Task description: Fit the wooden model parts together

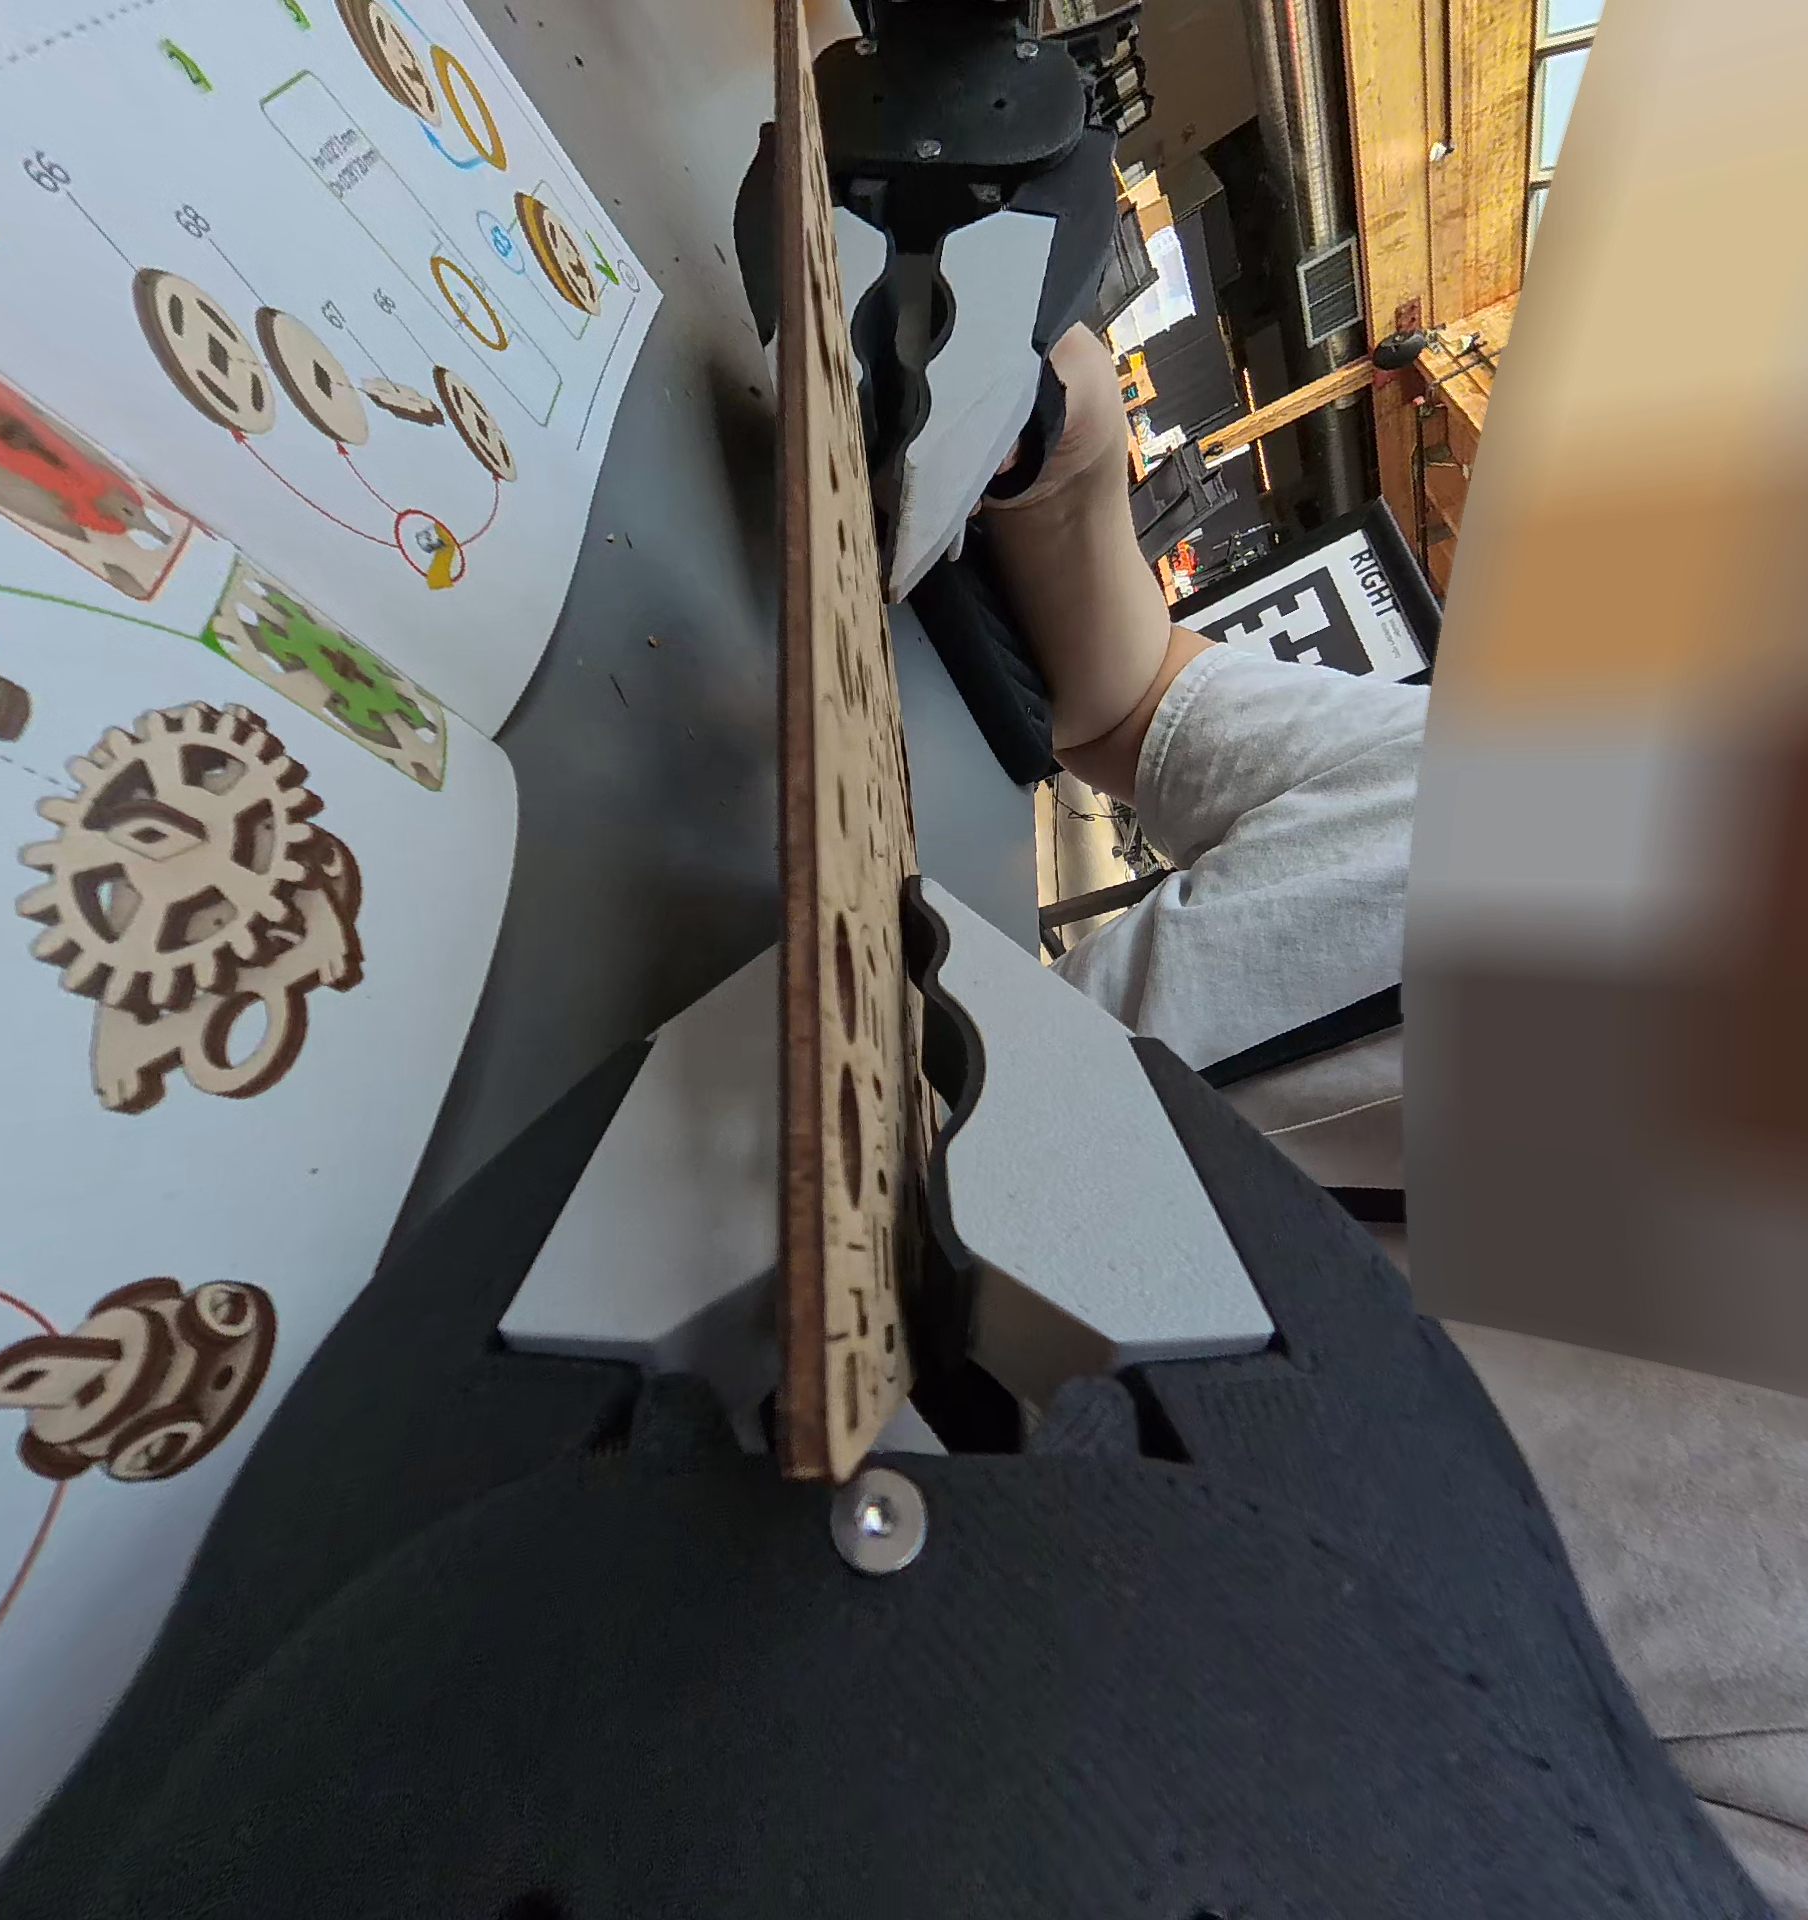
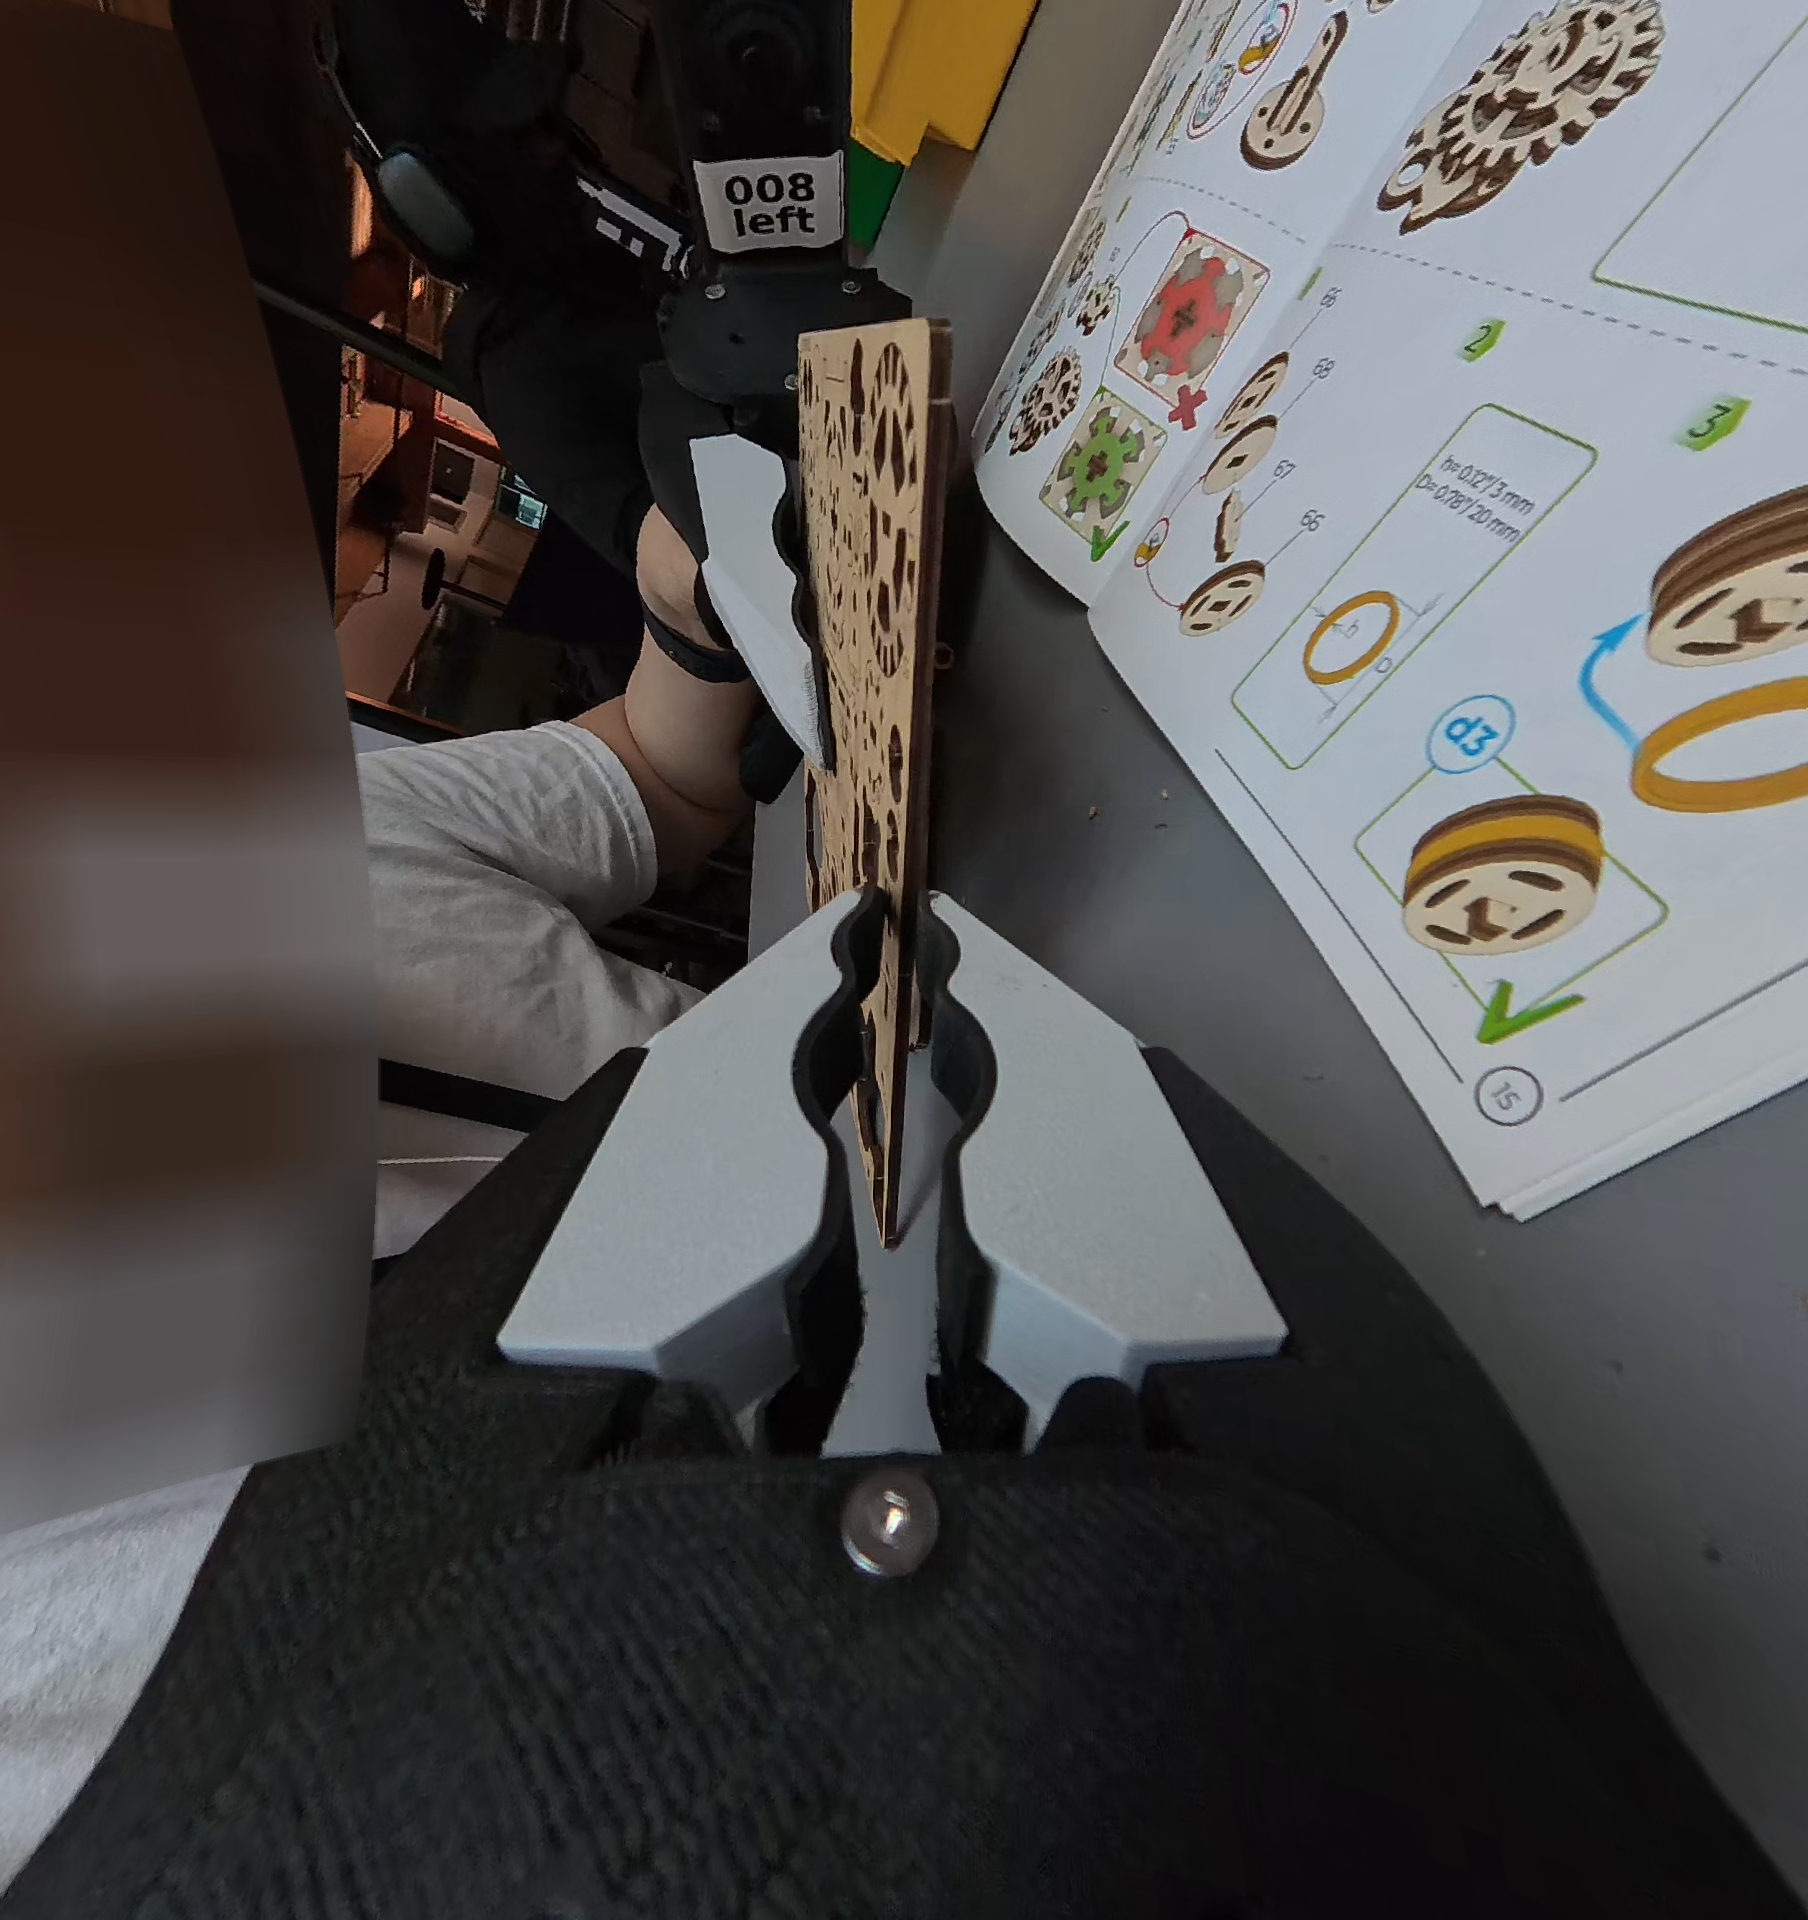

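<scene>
An instruction booklet (image 1: 204,520) lies open at nine o'clock on the grey worktop (image 1: 661,727) as the left tool (image 1: 848,1195) and right tool (image 2: 895,1091) each pinch opposite ends of an edge-on wooden parts sheet (image 1: 827,727). No pieces appear freed or joined; assembly seems barely begun.

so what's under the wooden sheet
Grey table with the open booklet beside it. Both claws grip the sheet on edge; the table directly beneath is hidden.
</scene>
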{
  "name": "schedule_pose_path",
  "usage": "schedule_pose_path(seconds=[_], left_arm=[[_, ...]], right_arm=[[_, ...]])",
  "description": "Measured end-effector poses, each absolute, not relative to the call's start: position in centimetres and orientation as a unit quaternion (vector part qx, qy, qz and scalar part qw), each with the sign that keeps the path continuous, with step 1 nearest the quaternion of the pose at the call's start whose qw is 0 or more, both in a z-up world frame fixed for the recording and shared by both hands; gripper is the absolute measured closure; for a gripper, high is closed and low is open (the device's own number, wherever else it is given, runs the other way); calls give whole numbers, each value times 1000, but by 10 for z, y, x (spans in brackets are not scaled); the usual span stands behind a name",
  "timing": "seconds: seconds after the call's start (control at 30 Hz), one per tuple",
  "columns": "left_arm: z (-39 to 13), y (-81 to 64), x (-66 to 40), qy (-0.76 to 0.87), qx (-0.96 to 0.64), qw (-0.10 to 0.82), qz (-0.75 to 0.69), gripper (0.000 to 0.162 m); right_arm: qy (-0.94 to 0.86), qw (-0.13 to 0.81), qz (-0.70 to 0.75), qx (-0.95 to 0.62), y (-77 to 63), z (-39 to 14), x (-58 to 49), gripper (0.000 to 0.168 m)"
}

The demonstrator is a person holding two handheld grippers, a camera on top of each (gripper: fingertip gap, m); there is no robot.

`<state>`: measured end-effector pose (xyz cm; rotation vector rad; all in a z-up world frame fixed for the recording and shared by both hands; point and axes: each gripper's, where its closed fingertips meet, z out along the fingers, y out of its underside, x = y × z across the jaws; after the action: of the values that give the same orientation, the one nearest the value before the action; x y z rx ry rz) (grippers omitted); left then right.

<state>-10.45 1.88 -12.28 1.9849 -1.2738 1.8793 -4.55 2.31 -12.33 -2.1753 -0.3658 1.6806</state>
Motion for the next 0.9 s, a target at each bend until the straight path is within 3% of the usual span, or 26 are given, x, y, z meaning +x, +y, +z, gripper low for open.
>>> schedule_pose_path(seconds=[0.9], left_arm=[[-121,11,-106,-443,643,69,621,160]], right_arm=[[-182,172,593,-765,10,-120,-46,168]])
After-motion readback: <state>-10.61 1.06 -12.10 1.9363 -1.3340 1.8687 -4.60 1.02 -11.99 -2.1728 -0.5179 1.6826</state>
